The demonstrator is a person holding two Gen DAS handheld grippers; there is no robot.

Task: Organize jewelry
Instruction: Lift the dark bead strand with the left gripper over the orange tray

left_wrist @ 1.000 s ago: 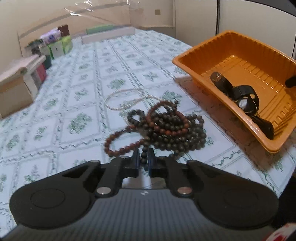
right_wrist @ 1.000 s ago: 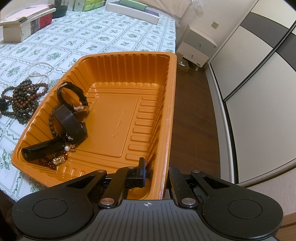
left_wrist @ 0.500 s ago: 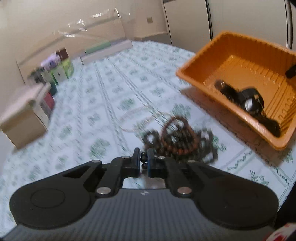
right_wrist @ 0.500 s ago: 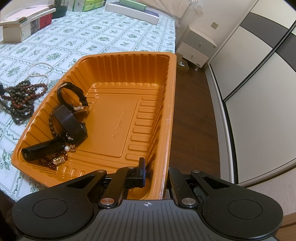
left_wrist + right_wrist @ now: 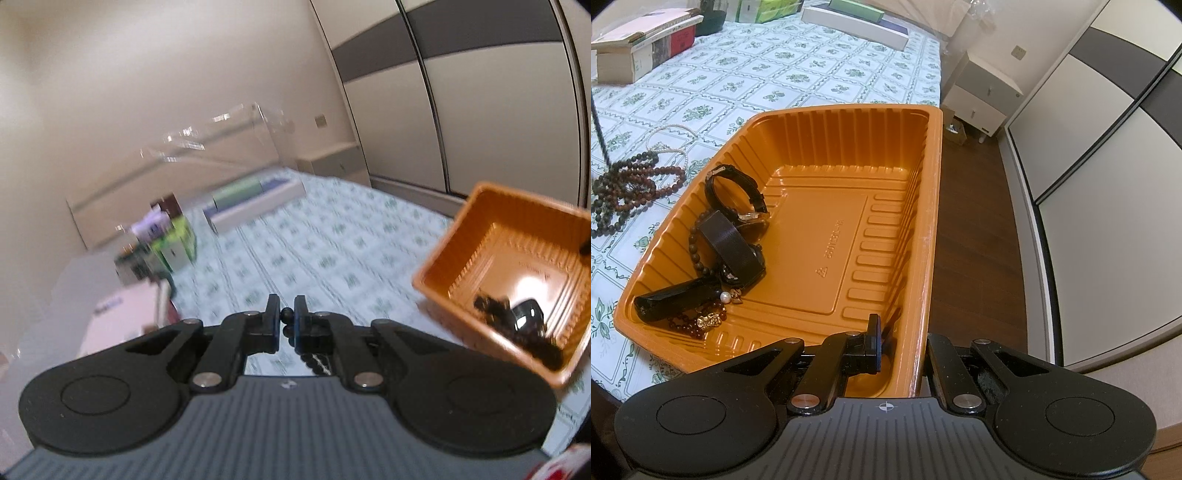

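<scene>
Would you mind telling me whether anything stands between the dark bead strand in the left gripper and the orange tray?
Nothing visible does. The left gripper pinches the bead strand, and only bare patterned tablecloth lies between it and the open orange tray.

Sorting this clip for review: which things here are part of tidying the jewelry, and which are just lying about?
Part of the job:
orange tray, gripped at its wall by the right gripper
dark bead strand, held in the left gripper
bead pile
pearl string
watches in the tray

Lying about:
books
green boxes
bedside cabinet
</scene>
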